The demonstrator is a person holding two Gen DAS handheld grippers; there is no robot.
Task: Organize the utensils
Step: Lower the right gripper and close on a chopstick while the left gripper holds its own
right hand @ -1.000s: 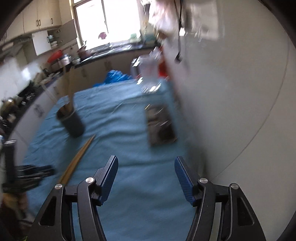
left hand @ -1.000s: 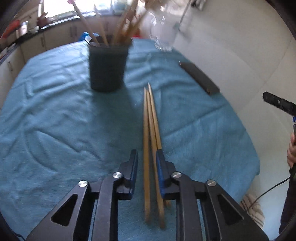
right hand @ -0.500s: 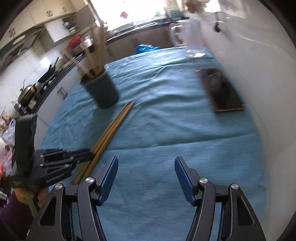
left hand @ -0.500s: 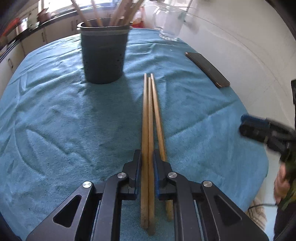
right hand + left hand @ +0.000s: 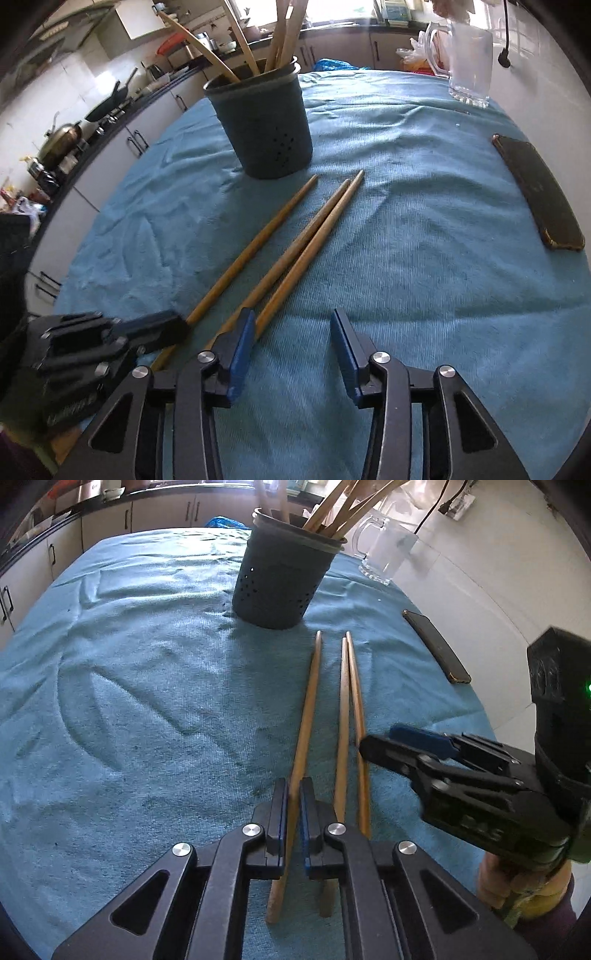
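Note:
Three long wooden chopsticks lie on the blue towel in front of a dark perforated utensil holder [image 5: 282, 579] that holds several wooden utensils. My left gripper [image 5: 291, 812] is shut on the leftmost chopstick [image 5: 308, 709] near its thick end. The other two chopsticks [image 5: 349, 716] lie side by side just to its right. My right gripper [image 5: 291, 339] is open and empty, its left finger beside the right-hand pair [image 5: 306, 243]. The holder [image 5: 262, 122] and the held chopstick [image 5: 255, 247] also show in the right wrist view.
A dark phone [image 5: 436, 646] lies near the towel's right edge, also in the right wrist view [image 5: 539, 192]. A clear glass mug [image 5: 467, 62] stands at the back right. Kitchen counters and cabinets run behind and to the left. A white wall is on the right.
My left gripper has closed on one chopstick and drawn it left, away from the other two. My right gripper has swung in low beside the remaining pair.

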